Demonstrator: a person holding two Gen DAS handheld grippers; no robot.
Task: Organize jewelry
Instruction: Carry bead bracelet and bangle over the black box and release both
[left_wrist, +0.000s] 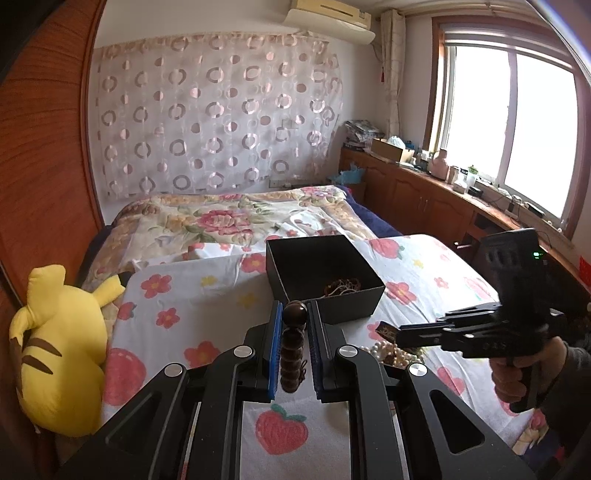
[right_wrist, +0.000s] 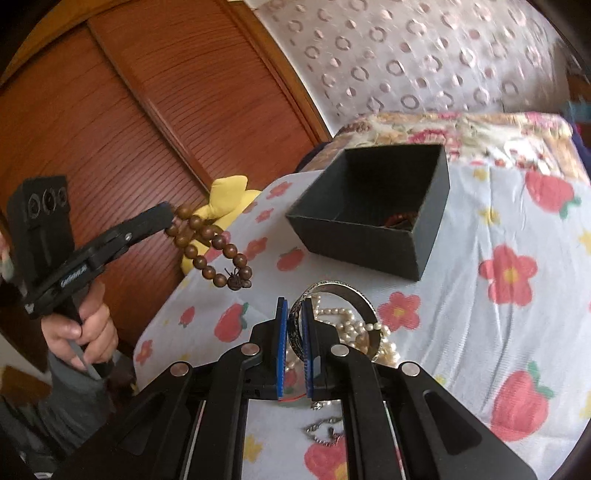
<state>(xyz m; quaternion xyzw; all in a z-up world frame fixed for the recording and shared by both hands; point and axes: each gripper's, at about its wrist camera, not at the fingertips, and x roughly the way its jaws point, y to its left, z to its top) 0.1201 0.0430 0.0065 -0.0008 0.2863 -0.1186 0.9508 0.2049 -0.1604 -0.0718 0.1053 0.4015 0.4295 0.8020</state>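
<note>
My left gripper (left_wrist: 294, 314) is shut on a brown wooden bead bracelet (left_wrist: 292, 349) and holds it above the bed, just short of the black box (left_wrist: 354, 295). In the right wrist view the bracelet (right_wrist: 214, 243) hangs from the left gripper (right_wrist: 168, 214). The box (right_wrist: 373, 243) holds some brown beads (left_wrist: 341, 286). My right gripper (right_wrist: 295, 310) is shut on a dark patterned bangle (right_wrist: 297, 332) beside a silver bangle (right_wrist: 354, 295) and a pearl necklace (right_wrist: 354, 328). The right gripper (left_wrist: 388, 330) shows low over the pearls (left_wrist: 391, 350).
A yellow plush toy (left_wrist: 59, 347) lies at the bed's left edge beside a wooden wardrobe (right_wrist: 147, 110). A silver chain (right_wrist: 325, 430) lies on the strawberry sheet (right_wrist: 498, 295) below my right gripper. A floral quilt (left_wrist: 229, 218) lies behind the box. Wooden cabinets (left_wrist: 424, 192) run under the window.
</note>
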